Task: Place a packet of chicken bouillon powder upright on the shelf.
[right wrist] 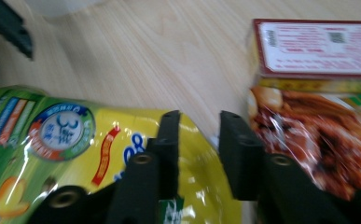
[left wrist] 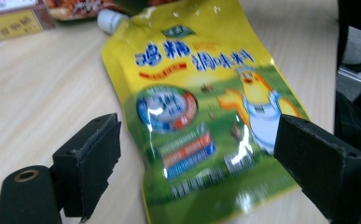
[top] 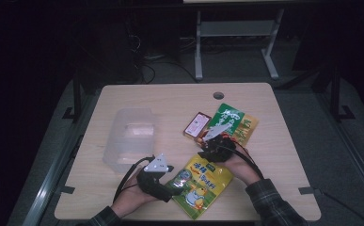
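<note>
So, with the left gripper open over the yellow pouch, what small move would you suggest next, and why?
Probably lower the left gripper and close it on the yellow pouch: its jaws stand wide open either side of the pouch, which lies flat on the table, ungripped there.

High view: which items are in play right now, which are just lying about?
In play:
- yellow pouch, flat on the table, between the open jaws of the left hand-held gripper
- right hand-held gripper, jaws narrowly apart at the pouch's top end

Lying about:
- clear plastic container
- red box
- green and orange packet
</note>
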